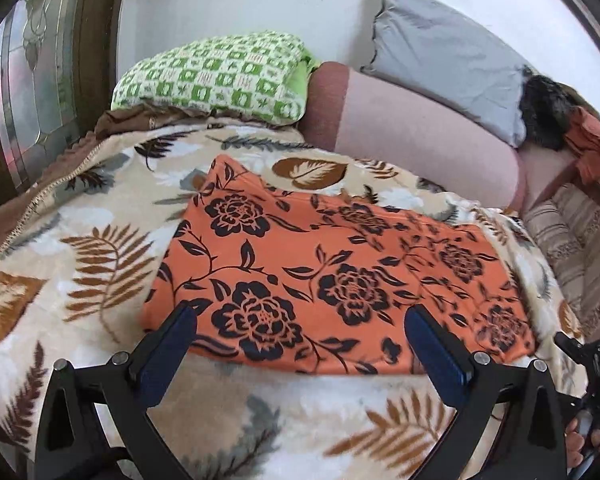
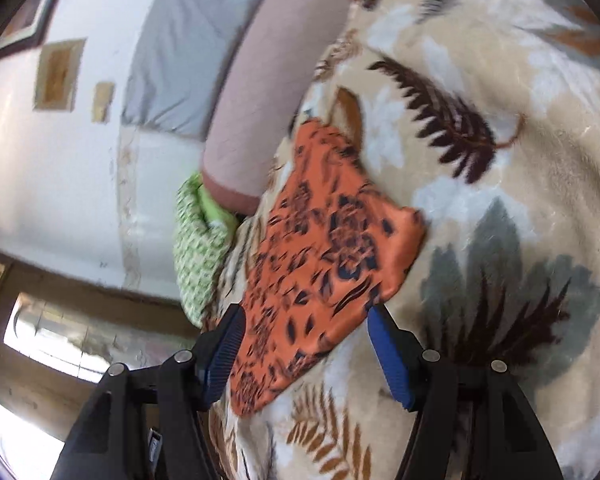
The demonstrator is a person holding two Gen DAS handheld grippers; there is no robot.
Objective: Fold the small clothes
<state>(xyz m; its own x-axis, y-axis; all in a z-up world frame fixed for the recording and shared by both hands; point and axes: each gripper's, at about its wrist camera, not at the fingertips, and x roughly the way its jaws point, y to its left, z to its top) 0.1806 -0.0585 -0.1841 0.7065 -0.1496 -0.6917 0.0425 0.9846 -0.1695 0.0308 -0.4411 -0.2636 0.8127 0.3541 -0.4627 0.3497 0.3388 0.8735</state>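
An orange cloth with black flowers (image 1: 324, 276) lies flat and folded on a beige leaf-print blanket (image 1: 100, 256). My left gripper (image 1: 300, 320) is open, its blue pads either side of the cloth's near edge, holding nothing. In the right wrist view the same orange cloth (image 2: 324, 248) lies on the blanket (image 2: 500, 160). This view is tilted and blurred. My right gripper (image 2: 304, 320) is open over the cloth's near end, empty. The right gripper's body also shows at the left wrist view's right edge (image 1: 592, 364).
A green checked pillow (image 1: 220, 76), a pink bolster (image 1: 412, 132) and a grey pillow (image 1: 448, 60) lie at the back against a white wall. A striped cushion (image 1: 580, 248) and a rust cloth (image 1: 592, 144) sit at right. A glass door panel (image 1: 32, 92) stands at left.
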